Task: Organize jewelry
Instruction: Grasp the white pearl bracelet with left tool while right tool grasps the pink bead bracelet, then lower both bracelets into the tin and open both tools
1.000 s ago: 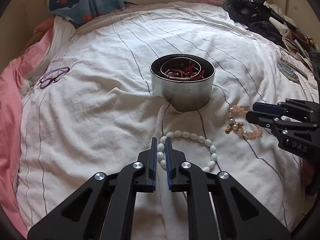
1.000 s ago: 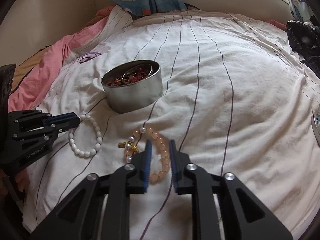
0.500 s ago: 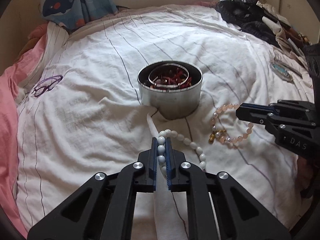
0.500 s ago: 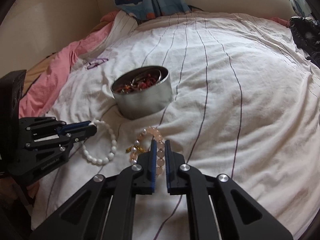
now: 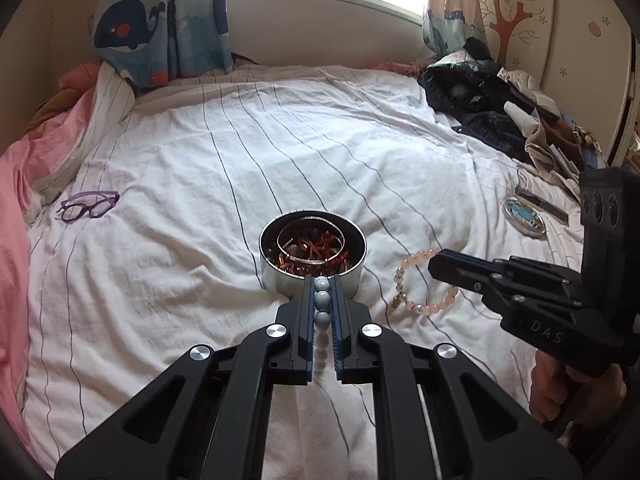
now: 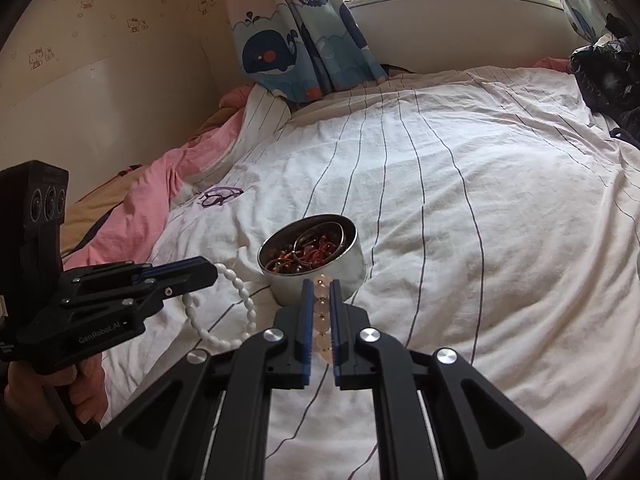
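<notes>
Faintly, "DAS" on right hand-held gripper (image 5: 436, 266), "GenRobot.AI" on left hand-held gripper (image 6: 210, 274)

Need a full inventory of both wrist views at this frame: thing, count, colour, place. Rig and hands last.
white bead bracelet: 1, white, hanging from the left gripper
pink bead bracelet: 1, pale pink with a gold charm, hanging from the right gripper
tin: 1, silver, mid-bed, holding red cords and metal bangles
glasses: 1, purple, on the sheet near the pink bedding
bedsheet: 1, white with dark stripes
pink bedding: 1, along the bed's wall side
curtains: whale print, blue, at the window
clothes pile: dark, far corner of the bed
oval object: 1, blue and silver, near the clothes
left gripper: black, jaws shut on the white beads
right gripper: black, jaws shut on the pink beads
hands: 2, one on each handle
</notes>
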The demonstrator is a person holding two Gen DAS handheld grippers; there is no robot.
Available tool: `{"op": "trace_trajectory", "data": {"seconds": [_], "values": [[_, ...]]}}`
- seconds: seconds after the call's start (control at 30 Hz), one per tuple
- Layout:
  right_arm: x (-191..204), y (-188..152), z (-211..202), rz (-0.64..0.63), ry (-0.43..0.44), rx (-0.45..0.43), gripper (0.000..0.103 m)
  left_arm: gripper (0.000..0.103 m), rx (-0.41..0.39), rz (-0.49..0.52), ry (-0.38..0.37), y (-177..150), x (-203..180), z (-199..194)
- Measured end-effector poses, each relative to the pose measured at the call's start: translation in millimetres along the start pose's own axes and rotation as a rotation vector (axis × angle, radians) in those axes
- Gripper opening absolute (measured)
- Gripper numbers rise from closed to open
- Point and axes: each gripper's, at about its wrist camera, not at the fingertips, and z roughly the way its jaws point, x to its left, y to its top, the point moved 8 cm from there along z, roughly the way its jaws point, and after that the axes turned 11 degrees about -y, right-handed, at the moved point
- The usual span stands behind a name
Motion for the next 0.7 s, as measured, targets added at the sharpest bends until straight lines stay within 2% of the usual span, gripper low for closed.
{"op": "trace_trajectory", "data": {"seconds": [0.37, 0.53, 0.7], "values": [[5.0, 30.2, -8.4, 0.032, 0.062, -0.059, 0.008, 0.007, -0.075, -0.032, -0.053, 44.5, 3.8, -5.0], [4.2, 40.4, -1.5, 0.044, 0.078, -0.057, 0.008, 0.007, -0.072, -0.058, -0.081, 52.5, 7.5, 9.0], [10.0, 46.8, 4.0, 0.041, 0.097, -0.054, 0.008, 0.007, -0.086, -0.105, -0.148, 59.6, 7.4, 27.0]]}}
